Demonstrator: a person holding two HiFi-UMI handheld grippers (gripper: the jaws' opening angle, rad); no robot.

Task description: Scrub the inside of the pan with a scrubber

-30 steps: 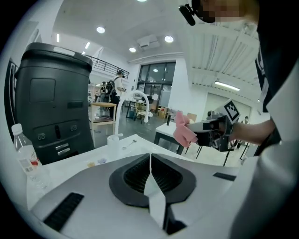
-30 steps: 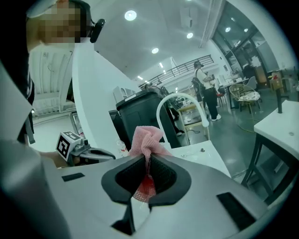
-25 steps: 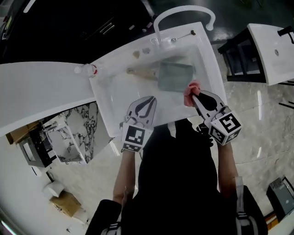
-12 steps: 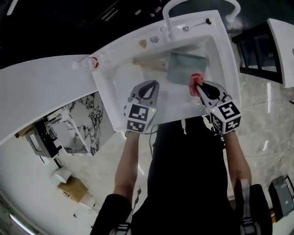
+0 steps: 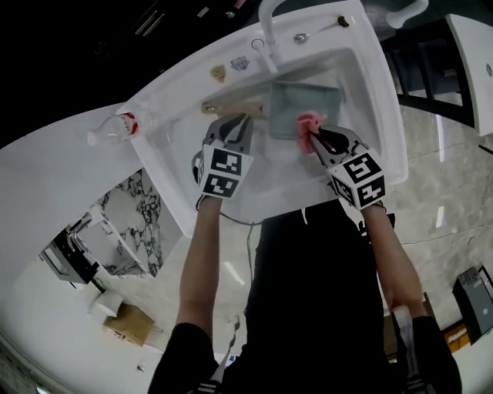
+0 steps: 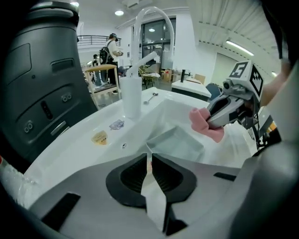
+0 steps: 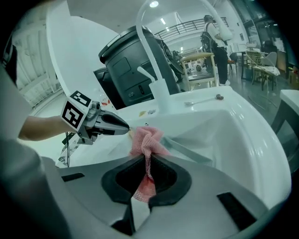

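Observation:
A square grey-green pan (image 5: 305,108) lies in the white sink (image 5: 366,92), its wooden handle (image 5: 225,107) pointing left. My right gripper (image 5: 311,137) is shut on a pink mesh scrubber (image 5: 306,125), which hangs over the pan's near edge; in the right gripper view the scrubber (image 7: 146,139) bunches out past the jaws. My left gripper (image 5: 243,120) is shut, its tips just above the handle where it meets the pan, with nothing seen between them. The left gripper view shows the pan (image 6: 176,143) ahead and the scrubber (image 6: 206,126) at the right.
A tall white faucet (image 5: 265,23) arches over the sink's far rim, with a spoon (image 5: 317,29) beside it. Two small items (image 5: 219,73) lie on the rim at the left. A plastic bottle (image 5: 114,128) lies on the counter to the left.
Both grippers have moved forward over the sink. The left one now reaches the pan's handle, and the right one has carried the scrubber to the pan's near edge.

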